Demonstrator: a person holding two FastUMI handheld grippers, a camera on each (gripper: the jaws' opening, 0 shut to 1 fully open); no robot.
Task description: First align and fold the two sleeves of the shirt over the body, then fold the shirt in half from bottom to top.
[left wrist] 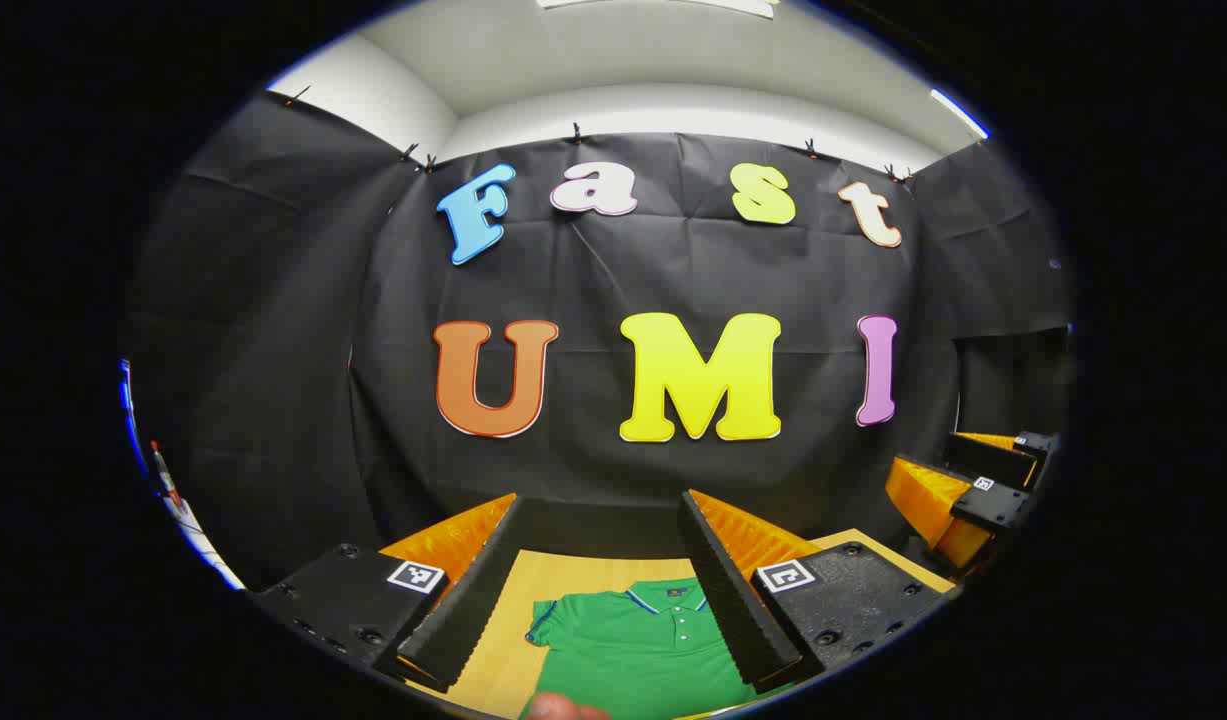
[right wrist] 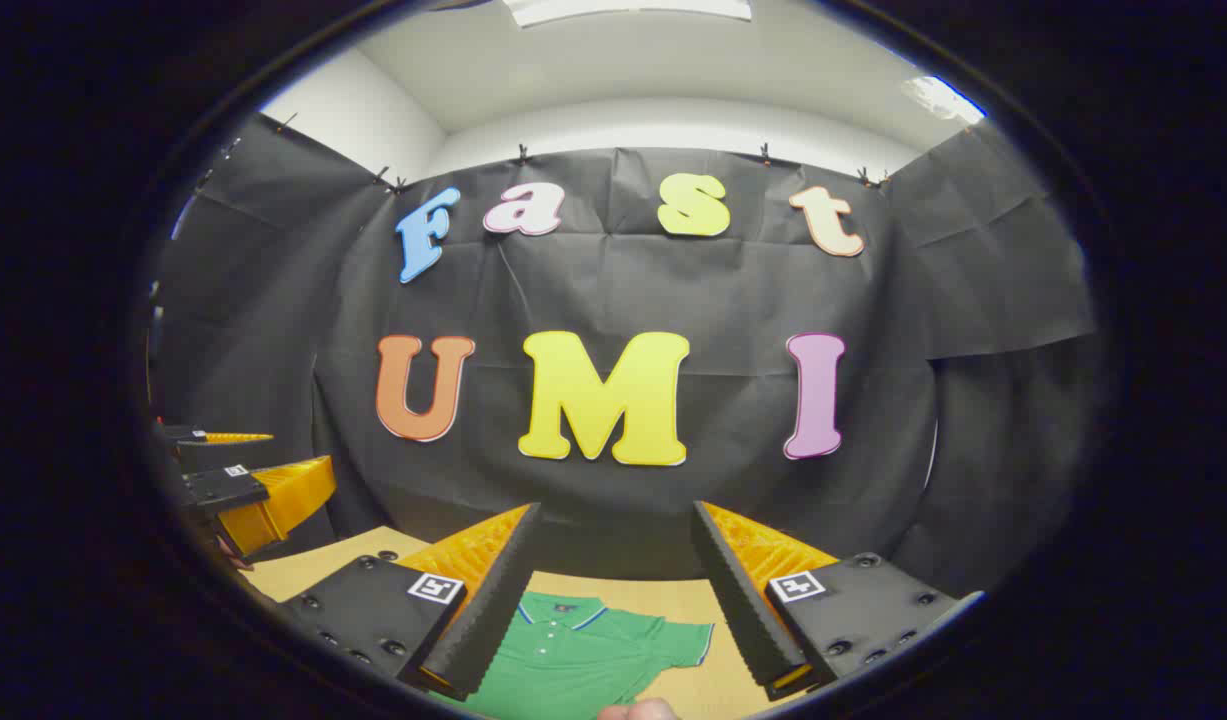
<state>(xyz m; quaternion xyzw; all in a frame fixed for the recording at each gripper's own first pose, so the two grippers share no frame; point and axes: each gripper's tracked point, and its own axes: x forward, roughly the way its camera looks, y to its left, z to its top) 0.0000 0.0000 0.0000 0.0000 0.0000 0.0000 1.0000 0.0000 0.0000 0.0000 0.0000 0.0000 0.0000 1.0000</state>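
Lying flat on the desk, sleeves spread: green shirt. Hovering above it, fingers gaping apart, gripping nothing: left tool and right tool.

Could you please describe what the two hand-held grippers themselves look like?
Each hand-held gripper, left and right, has two long wedge-shaped fingers with ribbed inner pads, ridged orange outer sides, and black bolted mounting blocks bearing square black-and-white marker tags.

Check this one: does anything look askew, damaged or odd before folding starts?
Nothing stands out. The green polo shirt lies flat on the wooden table, collar up, sleeves spread and unfolded. Both claws, left and right, hover open above it.
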